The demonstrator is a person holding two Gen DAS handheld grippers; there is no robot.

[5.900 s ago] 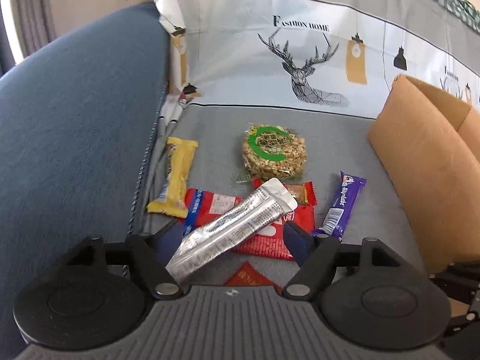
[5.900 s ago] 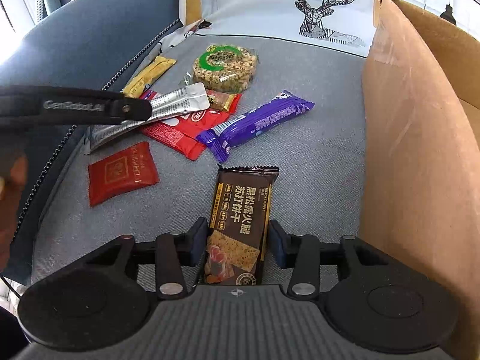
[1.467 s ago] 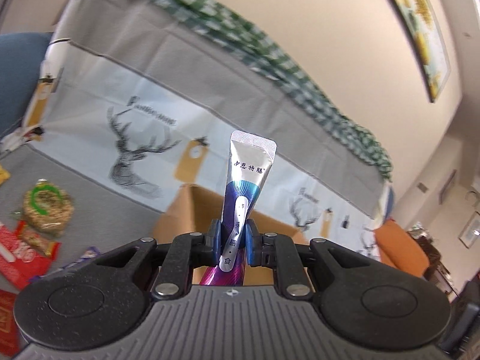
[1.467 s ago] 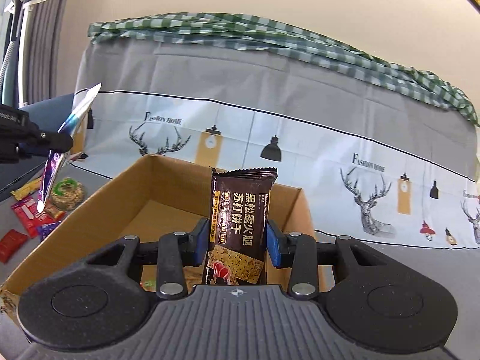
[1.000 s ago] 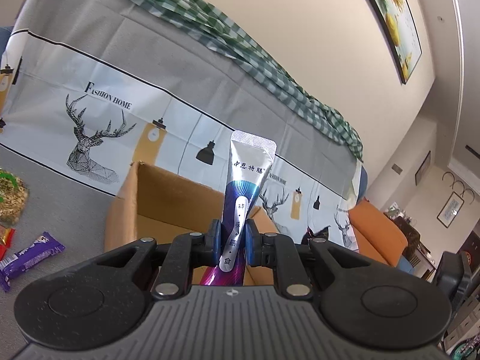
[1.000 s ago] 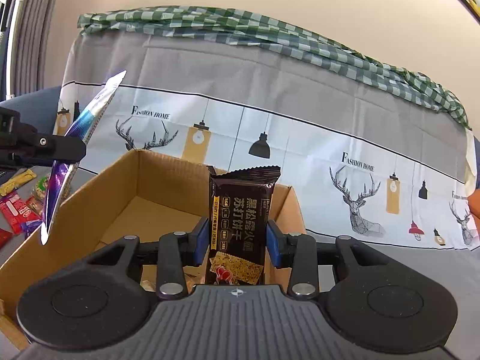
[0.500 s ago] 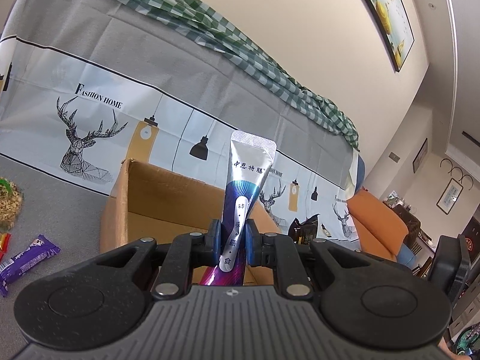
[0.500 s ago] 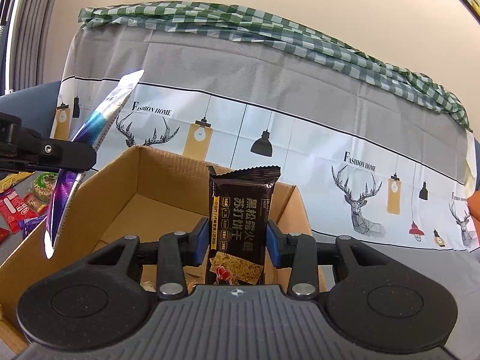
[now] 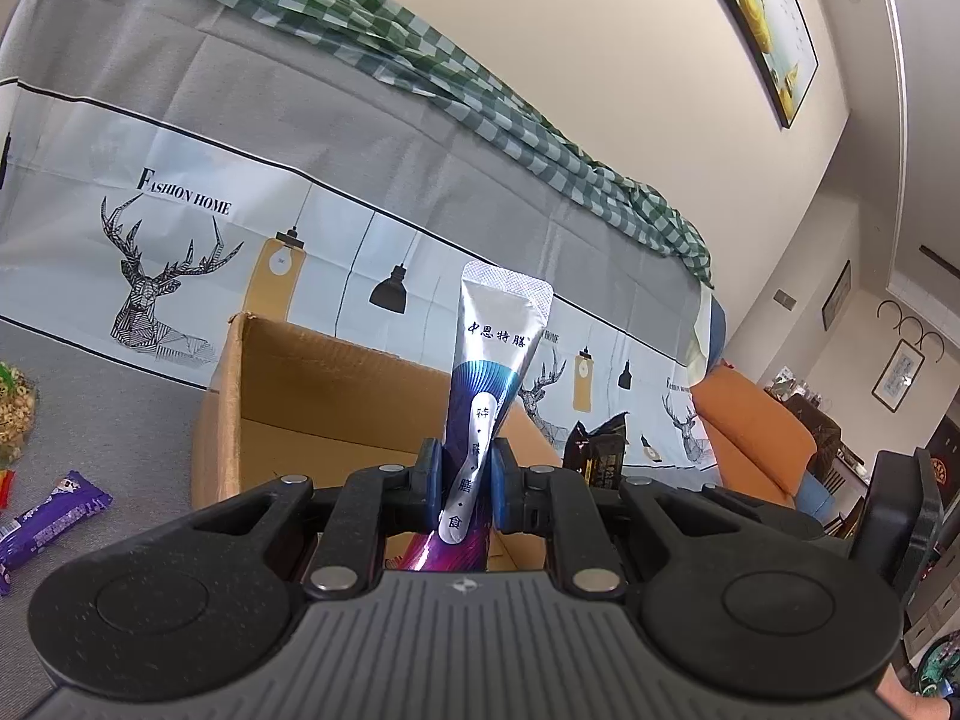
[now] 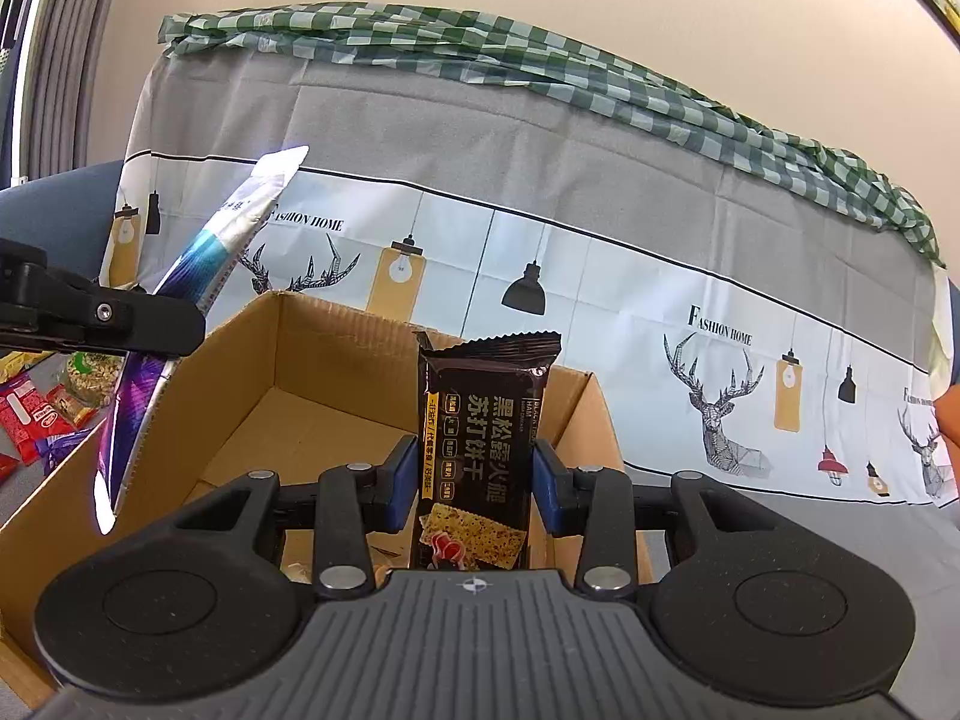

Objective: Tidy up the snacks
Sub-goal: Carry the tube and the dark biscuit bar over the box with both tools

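My left gripper point(image 9: 467, 483) is shut on a silver and purple stick pouch point(image 9: 492, 372), which stands upright over the near wall of the open cardboard box point(image 9: 312, 384). My right gripper point(image 10: 474, 474) is shut on a dark brown cracker packet point(image 10: 480, 426), held upright above the same box point(image 10: 288, 396). In the right wrist view the left gripper's finger point(image 10: 102, 315) and its pouch point(image 10: 198, 276) hang over the box's left wall. The cracker packet's top point(image 9: 600, 450) peeks in at the right of the left wrist view.
Loose snacks lie on the grey sofa seat left of the box: a purple bar point(image 9: 48, 525), a round nut cake point(image 10: 90, 378), red packets point(image 10: 27, 420). A deer-print cover point(image 10: 600, 276) drapes the sofa back behind the box. An orange cushion point(image 9: 750, 438) lies far right.
The left gripper with its pouch has drifted slightly rightward over the box, so the pouch sits nearer the box in the right wrist view. The right gripper has stayed put.
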